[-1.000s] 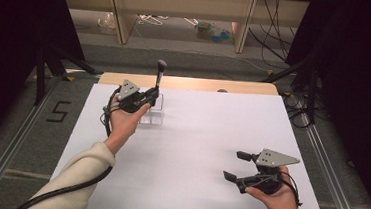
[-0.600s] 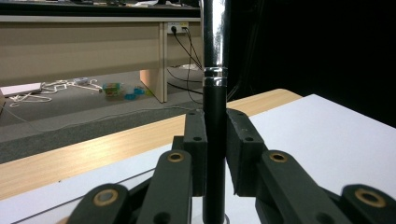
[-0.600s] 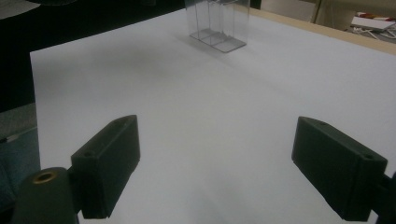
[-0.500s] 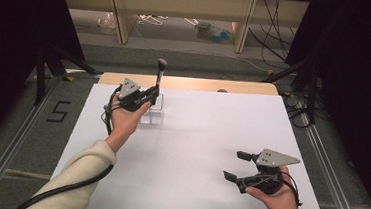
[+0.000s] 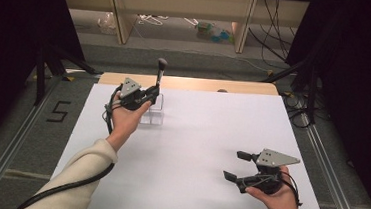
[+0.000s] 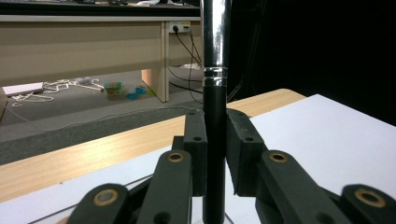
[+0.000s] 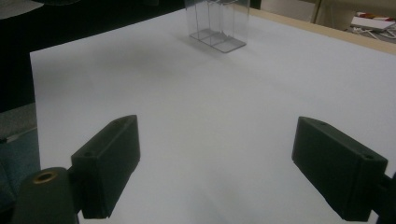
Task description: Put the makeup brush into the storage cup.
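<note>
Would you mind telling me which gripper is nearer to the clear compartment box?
Left. The left gripper is right at the clear box, shut on an upright brush above it. The right gripper sits open far across the table near the front edge.

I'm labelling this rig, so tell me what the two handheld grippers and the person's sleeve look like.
Both the left gripper and right gripper are black, two-jawed, with brass-coloured pivots, each topped by a grey triangular plate and trailing a black cable. A cream sleeve covers the left forearm.
</note>
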### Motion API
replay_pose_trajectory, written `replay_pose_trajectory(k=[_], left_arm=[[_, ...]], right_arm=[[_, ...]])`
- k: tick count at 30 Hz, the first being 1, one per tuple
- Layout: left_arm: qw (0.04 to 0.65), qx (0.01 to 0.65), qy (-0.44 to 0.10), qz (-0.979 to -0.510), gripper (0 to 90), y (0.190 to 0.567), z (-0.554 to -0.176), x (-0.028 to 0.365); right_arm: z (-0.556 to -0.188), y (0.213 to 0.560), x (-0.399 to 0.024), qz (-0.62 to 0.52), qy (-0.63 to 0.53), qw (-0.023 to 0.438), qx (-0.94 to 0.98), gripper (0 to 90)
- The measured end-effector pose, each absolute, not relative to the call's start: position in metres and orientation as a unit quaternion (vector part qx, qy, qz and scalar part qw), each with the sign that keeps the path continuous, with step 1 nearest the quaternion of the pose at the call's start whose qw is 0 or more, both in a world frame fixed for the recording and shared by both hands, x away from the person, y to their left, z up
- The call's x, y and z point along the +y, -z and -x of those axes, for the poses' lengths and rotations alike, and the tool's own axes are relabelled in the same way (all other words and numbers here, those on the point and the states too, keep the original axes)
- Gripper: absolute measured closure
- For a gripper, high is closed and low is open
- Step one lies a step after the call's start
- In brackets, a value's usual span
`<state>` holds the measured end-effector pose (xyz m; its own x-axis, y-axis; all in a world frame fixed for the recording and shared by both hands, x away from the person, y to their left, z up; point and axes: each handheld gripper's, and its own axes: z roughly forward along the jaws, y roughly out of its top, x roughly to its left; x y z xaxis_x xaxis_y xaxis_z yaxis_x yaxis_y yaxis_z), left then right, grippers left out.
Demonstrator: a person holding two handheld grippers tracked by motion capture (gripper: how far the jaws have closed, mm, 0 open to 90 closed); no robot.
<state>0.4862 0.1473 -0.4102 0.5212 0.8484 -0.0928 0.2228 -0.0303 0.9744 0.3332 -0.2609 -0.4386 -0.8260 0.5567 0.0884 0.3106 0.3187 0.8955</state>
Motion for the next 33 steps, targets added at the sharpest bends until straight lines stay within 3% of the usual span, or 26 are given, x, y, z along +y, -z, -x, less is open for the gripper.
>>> replay_pose_trajectory(k=[33], left_arm=[[0.565,0.409,-0.280,-0.660,78.9,0.4162,-0.4951,0.1446]], right_arm=[[-0.3338,0.4393,-0.2605,-0.265,-0.518,0.122,0.804,16.0]])
